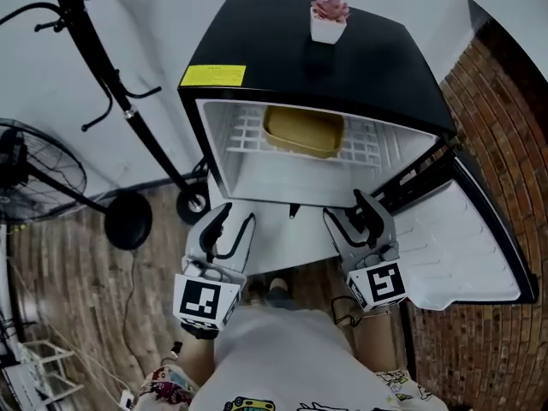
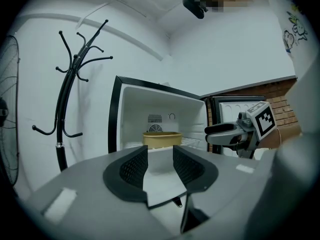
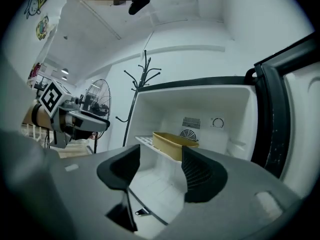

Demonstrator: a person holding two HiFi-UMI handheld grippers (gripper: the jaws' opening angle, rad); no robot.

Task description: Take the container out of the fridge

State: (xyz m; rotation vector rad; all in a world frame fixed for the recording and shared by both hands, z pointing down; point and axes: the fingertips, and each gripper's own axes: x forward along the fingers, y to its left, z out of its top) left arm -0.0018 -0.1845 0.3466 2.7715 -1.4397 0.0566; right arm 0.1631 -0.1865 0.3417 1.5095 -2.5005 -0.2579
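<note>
Both tongs are empty with jaws apart at lower centre of the head view: left tongs (image 1: 235,217), right tongs (image 1: 347,211). The yellow container (image 1: 304,131) sits on the wire shelf (image 1: 244,133) inside the open fridge (image 1: 282,50), above them in frame, its long axis left-right. The right tongs look slightly nearer.

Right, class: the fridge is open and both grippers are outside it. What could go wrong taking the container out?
The yellow container sits on a wire shelf; dragging it could snag its base. The potted plant on the fridge may topple if the fridge is jolted. The right gripper could clip the open door beside it.
</note>
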